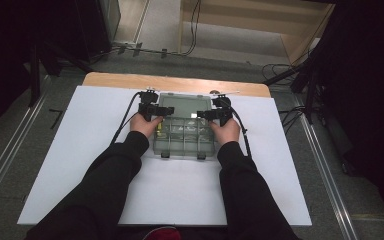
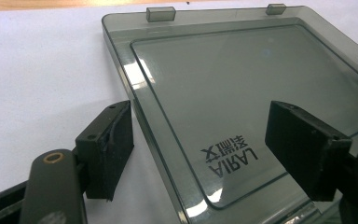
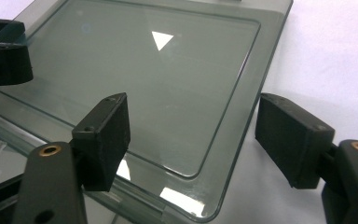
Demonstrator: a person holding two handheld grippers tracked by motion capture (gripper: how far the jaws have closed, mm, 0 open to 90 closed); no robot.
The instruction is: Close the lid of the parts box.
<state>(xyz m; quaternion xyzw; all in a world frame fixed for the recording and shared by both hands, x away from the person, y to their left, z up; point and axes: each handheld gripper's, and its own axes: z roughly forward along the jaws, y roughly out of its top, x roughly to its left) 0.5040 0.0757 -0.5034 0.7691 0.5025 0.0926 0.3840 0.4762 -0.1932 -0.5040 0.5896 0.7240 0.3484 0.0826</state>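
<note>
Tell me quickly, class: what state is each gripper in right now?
Left gripper: open, its jaws either side of the box lid's edge, gripping nothing.
Right gripper: open, astride the lid's opposite edge, gripping nothing.

Clear smoky plastic organizer box [image 1: 185, 137], centre of the high view, on the white sheet. Lid [image 1: 186, 106] swung fully open, lying flat beyond the compartmented base. Two latches on the near edge. "LARIA" print on the lid [image 2: 223, 116], tinted panel [image 3: 168, 79].
</note>
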